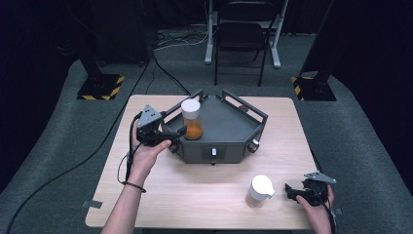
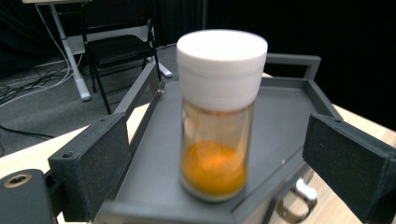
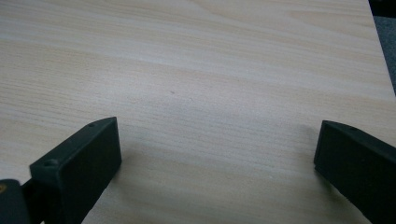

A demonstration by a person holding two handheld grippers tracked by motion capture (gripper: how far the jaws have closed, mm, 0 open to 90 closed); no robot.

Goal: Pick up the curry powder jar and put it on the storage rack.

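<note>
1. Hand-held gripper on our left [image 1: 179,131] sits at the near-left edge of the dark grey tray [image 1: 229,129], its jaws spread wide on either side of the jar [image 1: 191,119] without touching it; in the left gripper view both pads [image 2: 95,163] stand clear of the glass.
2. We note where the jar is: upright on the tray's floor near its left rail, white cap on top, orange powder in the bottom third.
3. We judge the step in hand to be either closing on this jar or leaving it standing there, so we keep the jaws level and centred on the glass.
4. If we grip, we aim for the clear glass body [image 2: 217,140] below the cap [image 2: 222,65], since the cap may turn or slip.
5. We close slowly, letting both pads meet the glass together so the jar does not tip against the rail.
6. We lift or draw back straight, clear of the tray's raised rail.
7. Our right hand-held gripper [image 1: 291,191] rests on the bench [image 1: 195,195] with jaws spread, holding nothing, just beside the white-capped bottle [image 1: 259,191]; we keep it still.
</note>
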